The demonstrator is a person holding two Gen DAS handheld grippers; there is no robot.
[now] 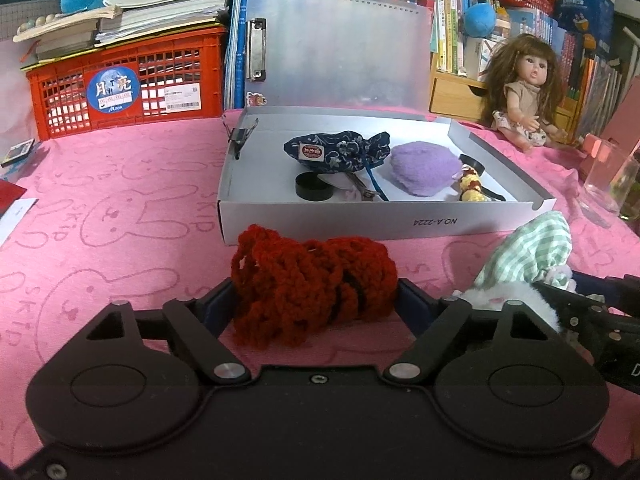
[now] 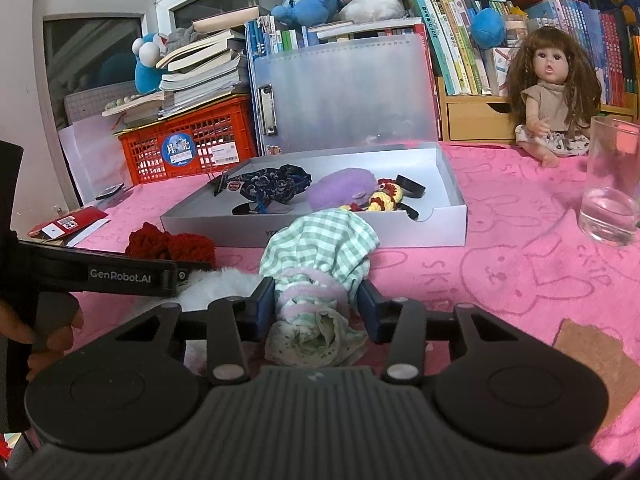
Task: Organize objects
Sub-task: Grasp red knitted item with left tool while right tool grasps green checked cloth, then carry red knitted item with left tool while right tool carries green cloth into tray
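Your left gripper (image 1: 316,300) jaws bracket the red knit (image 1: 312,284), contact unclear; right gripper (image 2: 316,306) jaws flank the checked pouch (image 2: 320,256), unpinched; several items boxed ahead in the box (image 1: 384,220), these two remain

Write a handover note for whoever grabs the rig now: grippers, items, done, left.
Left gripper: open around the red knitted piece on the pink cloth, no firm grip visible.
Right gripper: straddles the tied neck of the green checked pouch, gaps show at both pads, so not clamped.
White box, lid up, sits just behind both items.
Done: blue fish pouch, purple pad, black cap and yellow crochet charm are in the box.
Left: box the red piece and checked pouch; white fluffy item lies between the grippers.
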